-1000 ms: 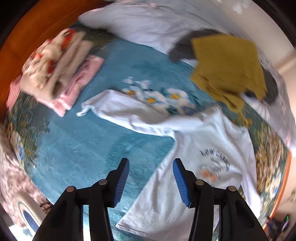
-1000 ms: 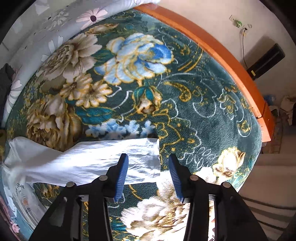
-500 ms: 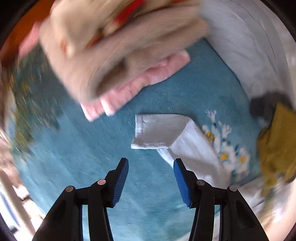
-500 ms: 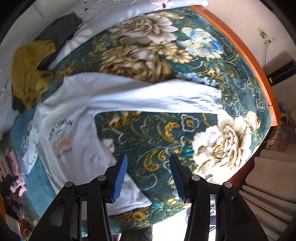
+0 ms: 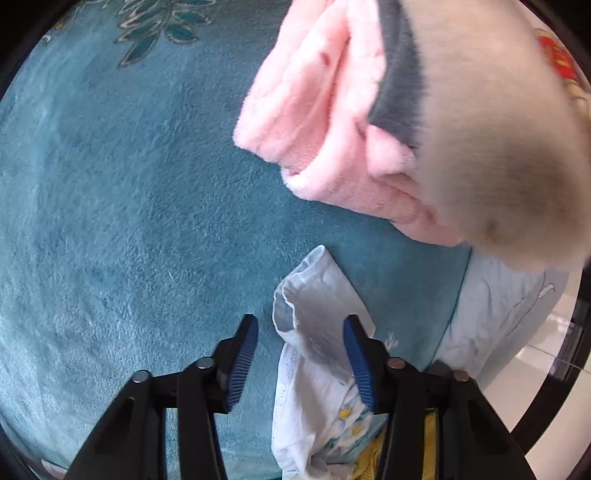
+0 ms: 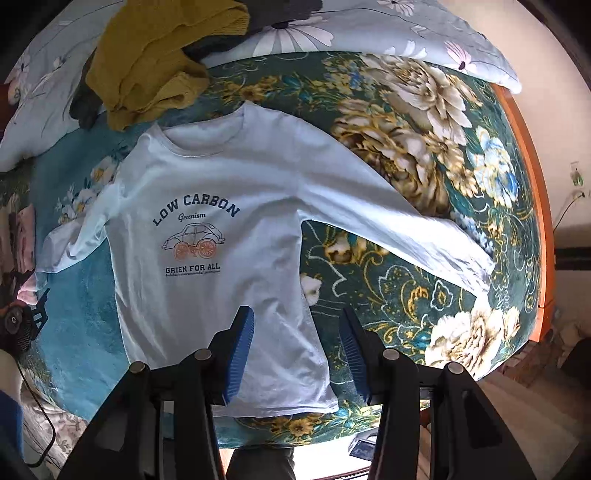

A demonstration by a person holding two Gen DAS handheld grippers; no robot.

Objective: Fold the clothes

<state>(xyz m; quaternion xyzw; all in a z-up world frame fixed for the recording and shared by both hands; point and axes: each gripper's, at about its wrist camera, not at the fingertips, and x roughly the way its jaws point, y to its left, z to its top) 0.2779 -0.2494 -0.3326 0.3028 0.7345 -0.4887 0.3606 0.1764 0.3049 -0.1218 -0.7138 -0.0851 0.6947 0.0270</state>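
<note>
One floral blanket [image 6: 424, 177] covers the bed, teal at one side and dark green with big cream blossoms at the other. On it lies one white long-sleeved shirt [image 6: 221, 229], spread front up with "LOW CARBON" and a small car printed on the chest; one sleeve reaches out across the green part, the other toward the teal. One flowered pillow [image 6: 369, 33] lies along the far edge, and on it sits one mustard knit garment [image 6: 147, 62] over something dark grey. One stack of folded clothes [image 5: 424, 122], pink below and beige above, sits close to the left camera. The left gripper [image 5: 299, 354] stands wide apart around the shirt's cuff [image 5: 314, 306], not closed on it. The right gripper [image 6: 295, 347] is also spread wide, holding nothing, above the shirt's hem.
</note>
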